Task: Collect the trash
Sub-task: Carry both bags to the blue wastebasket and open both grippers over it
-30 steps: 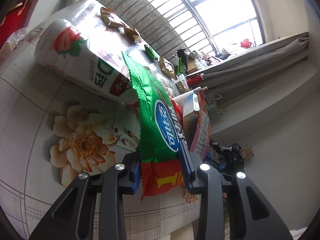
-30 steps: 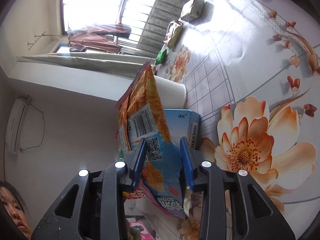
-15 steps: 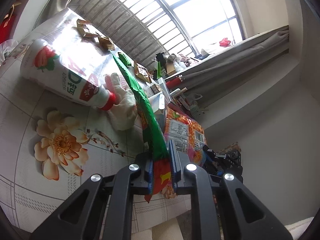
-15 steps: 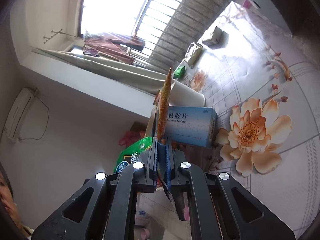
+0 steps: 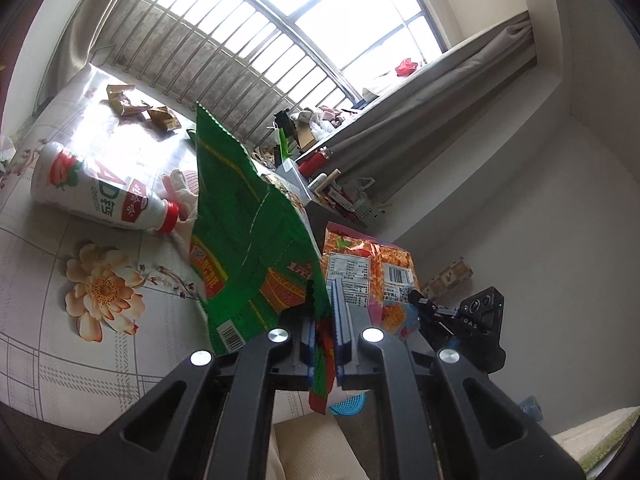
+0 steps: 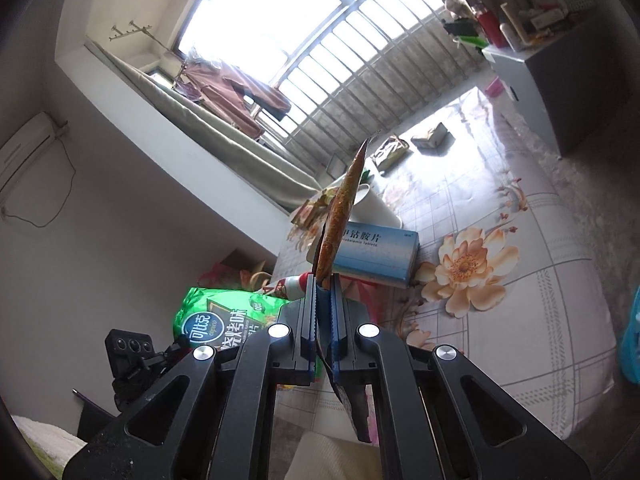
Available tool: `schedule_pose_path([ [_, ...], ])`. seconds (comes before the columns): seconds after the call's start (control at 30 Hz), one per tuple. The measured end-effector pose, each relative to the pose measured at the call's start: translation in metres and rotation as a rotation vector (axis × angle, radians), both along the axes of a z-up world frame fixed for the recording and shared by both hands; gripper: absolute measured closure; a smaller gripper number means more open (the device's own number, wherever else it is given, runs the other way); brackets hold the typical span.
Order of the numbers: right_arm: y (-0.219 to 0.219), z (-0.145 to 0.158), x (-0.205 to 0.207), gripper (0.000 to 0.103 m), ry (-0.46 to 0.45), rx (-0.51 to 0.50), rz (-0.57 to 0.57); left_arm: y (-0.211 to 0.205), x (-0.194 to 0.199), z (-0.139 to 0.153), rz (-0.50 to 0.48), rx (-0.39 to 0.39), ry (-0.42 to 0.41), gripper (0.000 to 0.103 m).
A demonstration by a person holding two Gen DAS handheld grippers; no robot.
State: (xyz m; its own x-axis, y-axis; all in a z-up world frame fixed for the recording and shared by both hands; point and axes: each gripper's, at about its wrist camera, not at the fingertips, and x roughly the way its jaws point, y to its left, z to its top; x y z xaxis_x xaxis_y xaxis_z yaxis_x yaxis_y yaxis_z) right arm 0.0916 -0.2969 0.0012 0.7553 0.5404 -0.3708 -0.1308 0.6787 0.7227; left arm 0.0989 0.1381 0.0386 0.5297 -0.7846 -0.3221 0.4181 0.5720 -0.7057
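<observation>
My left gripper (image 5: 323, 292) holds a green snack bag (image 5: 248, 240) by its lower edge. Its jaws are closing and the pads press on the bag, which hangs lifted above the floral table (image 5: 60, 340). My right gripper (image 6: 323, 280) is shut on an orange snack bag (image 6: 340, 216), seen edge-on and standing up from the jaws. The left wrist view shows the same orange bag (image 5: 372, 268) just right of the green one. The green bag (image 6: 216, 320) also shows at the lower left of the right wrist view.
On the table lie a white strawberry drink bottle (image 5: 96, 192), a crumpled tissue (image 5: 180, 184), brown wrappers (image 5: 140, 108), a blue medicine box (image 6: 380, 252) and a white cup (image 6: 376, 208). A blue basket (image 5: 348, 404) sits below the table edge.
Both grippers closed on their bags and lifted them off the table. The bottle, the tissue and the blue box are now uncovered and farther below.
</observation>
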Motion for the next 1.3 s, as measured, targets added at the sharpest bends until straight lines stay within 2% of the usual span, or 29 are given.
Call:
schedule_pose_path([
  [0.23, -0.016, 0.006, -0.040, 0.100, -0.048, 0.004, -0.063, -0.025, -0.021, 0.032, -0.082, -0.013, -0.082, 0.097],
  [0.4, -0.048, 0.011, -0.080, 0.100, -0.104, 0.012, -0.172, -0.073, -0.024, 0.046, -0.224, -0.034, -0.091, 0.097],
  [0.7, -0.123, 0.005, -0.166, 0.100, -0.145, -0.047, -0.449, -0.226, -0.013, 0.076, -0.620, -0.042, -0.008, 0.097],
  [0.83, -0.156, -0.010, -0.195, 0.100, -0.103, -0.110, -0.592, -0.315, -0.014, 0.079, -0.766, 0.015, 0.015, 0.097],
  [0.93, -0.175, -0.030, -0.199, 0.100, -0.034, -0.153, -0.672, -0.382, -0.012, 0.067, -0.837, 0.107, 0.046, 0.097],
  [1.0, -0.187, -0.049, -0.195, 0.100, 0.010, -0.156, -0.707, -0.426, -0.010, 0.048, -0.873, 0.197, 0.099, 0.097],
  [1.07, -0.202, -0.072, -0.186, 0.100, 0.051, -0.130, -0.727, -0.472, -0.008, 0.021, -0.917, 0.281, 0.167, 0.097],
  [1.2, -0.232, -0.118, -0.161, 0.100, 0.135, -0.115, -0.772, -0.545, 0.003, -0.033, -0.956, 0.406, 0.230, 0.097],
  [1.3, -0.257, -0.151, -0.144, 0.100, 0.155, -0.066, -0.803, -0.584, 0.020, -0.070, -0.948, 0.445, 0.308, 0.097],
])
